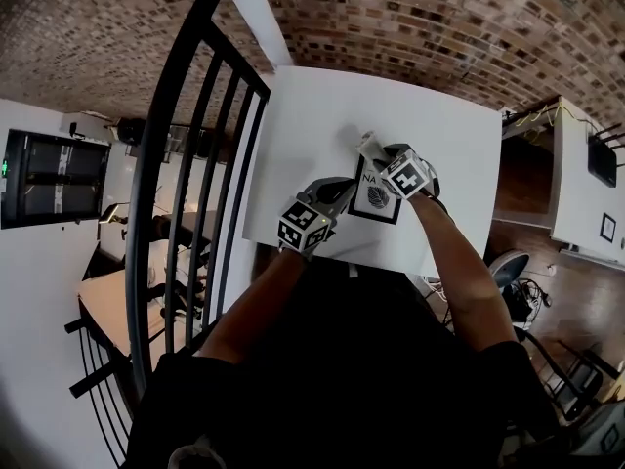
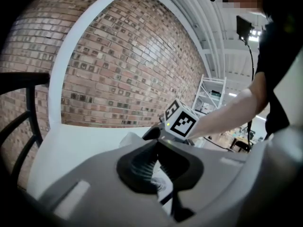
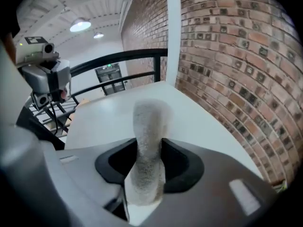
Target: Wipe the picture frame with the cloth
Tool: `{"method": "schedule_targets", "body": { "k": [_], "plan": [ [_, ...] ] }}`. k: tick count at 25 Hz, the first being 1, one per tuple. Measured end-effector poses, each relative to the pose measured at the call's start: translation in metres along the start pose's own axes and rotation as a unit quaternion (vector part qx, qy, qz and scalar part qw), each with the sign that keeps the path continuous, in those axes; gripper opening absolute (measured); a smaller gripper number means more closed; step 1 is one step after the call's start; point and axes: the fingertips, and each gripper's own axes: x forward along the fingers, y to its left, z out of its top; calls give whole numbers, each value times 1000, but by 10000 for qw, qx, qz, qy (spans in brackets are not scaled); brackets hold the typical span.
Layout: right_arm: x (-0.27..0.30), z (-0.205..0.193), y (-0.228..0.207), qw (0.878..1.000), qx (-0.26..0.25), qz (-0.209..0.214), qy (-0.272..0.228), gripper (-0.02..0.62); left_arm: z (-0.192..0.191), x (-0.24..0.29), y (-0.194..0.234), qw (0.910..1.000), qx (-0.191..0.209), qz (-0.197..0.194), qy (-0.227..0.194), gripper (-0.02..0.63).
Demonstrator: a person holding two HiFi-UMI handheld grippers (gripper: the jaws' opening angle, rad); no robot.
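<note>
A black-edged picture frame (image 1: 377, 197) with a white print lies on the white table (image 1: 312, 125), in front of me. My left gripper (image 1: 346, 196) is shut on the frame's left edge; in the left gripper view the frame (image 2: 162, 182) sits pinched between the dark pads. Just beyond the frame's far edge, my right gripper (image 1: 377, 154) is shut on a pale fuzzy cloth (image 1: 368, 147). In the right gripper view the cloth (image 3: 147, 141) stands up as a rolled wad between the jaws of the right gripper (image 3: 147, 159). The right gripper's marker cube (image 2: 182, 119) shows ahead of the left gripper (image 2: 158, 168).
A black metal railing (image 1: 186, 154) runs along the table's left side, with a drop to a lower floor behind it. A brick wall (image 1: 420, 27) stands past the table's far edge. Another white desk (image 1: 586, 184) is off to the right.
</note>
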Motion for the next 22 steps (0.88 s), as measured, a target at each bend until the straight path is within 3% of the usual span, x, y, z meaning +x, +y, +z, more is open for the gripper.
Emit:
{"method": "schedule_targets", "body": {
  "k": [6, 10, 18, 22],
  "plan": [
    [21, 1, 0, 9927, -942, -232, 717, 155, -12, -7, 5, 9999, -61, 52, 88, 2],
    [37, -11, 4, 9863, -1231, -160, 1085, 155, -12, -13, 8, 9999, -104, 53, 14, 2],
    [43, -20, 47, 9863, -969, 573, 1205, 155, -17, -19, 13, 9999, -96, 30, 15, 2],
    [40, -44, 86, 9838, -500, 1088, 1336, 155, -18, -17, 11, 9999, -165, -24, 11, 2]
  ]
}}
